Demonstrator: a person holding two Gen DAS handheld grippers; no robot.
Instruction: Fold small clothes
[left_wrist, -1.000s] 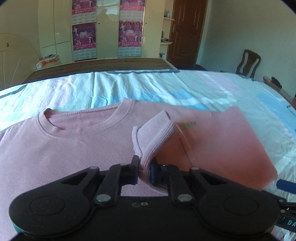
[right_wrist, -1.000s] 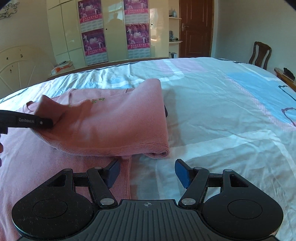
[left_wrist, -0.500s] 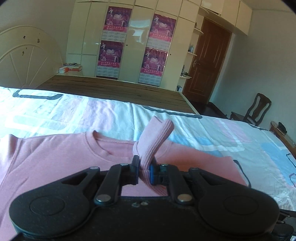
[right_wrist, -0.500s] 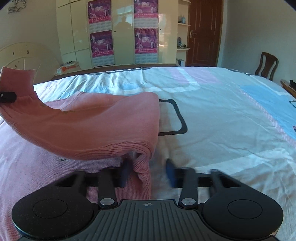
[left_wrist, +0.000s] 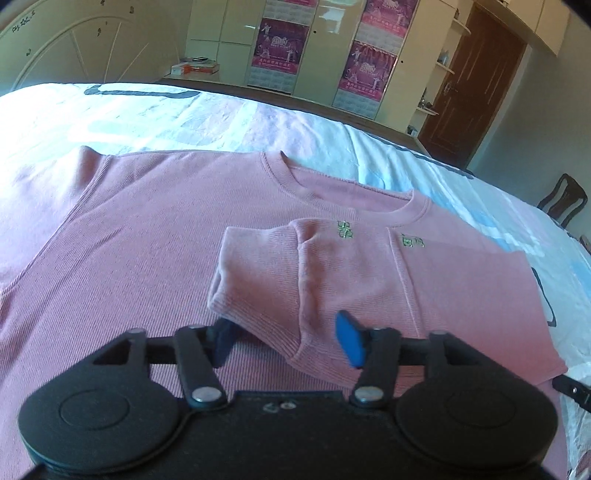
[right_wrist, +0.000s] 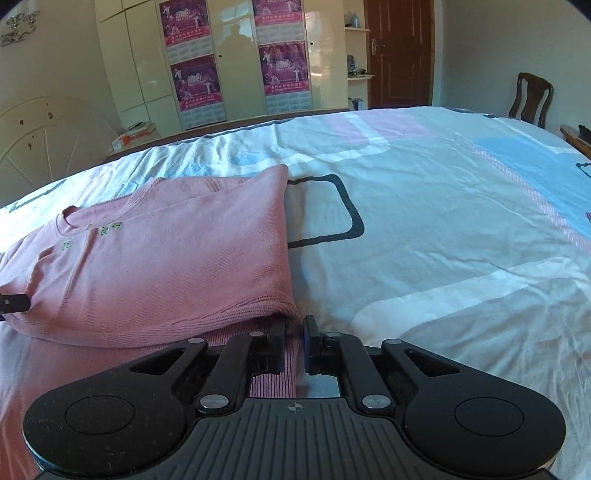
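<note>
Pink sweater (left_wrist: 155, 236) lies flat on the bed (right_wrist: 443, 229), right side and sleeve (left_wrist: 266, 273) folded over the chest. My left gripper (left_wrist: 284, 341) is spread wide, holding nothing, cuff just ahead of it. My right gripper (right_wrist: 293, 345) is nearly closed on the sweater's hem edge; actual contact is hidden under the fold. Sweater's near part is cut off by both grippers' bodies.

You see a pink ribbed-knit cotton sweatshirt (left_wrist: 155, 236), matt and soft, on a creased white patterned cloth bedsheet (right_wrist: 424, 229). Your left hand-held gripper (left_wrist: 286, 343) is matt black plastic; the cream wardrobe doors (right_wrist: 236, 59) look glossy.
</note>
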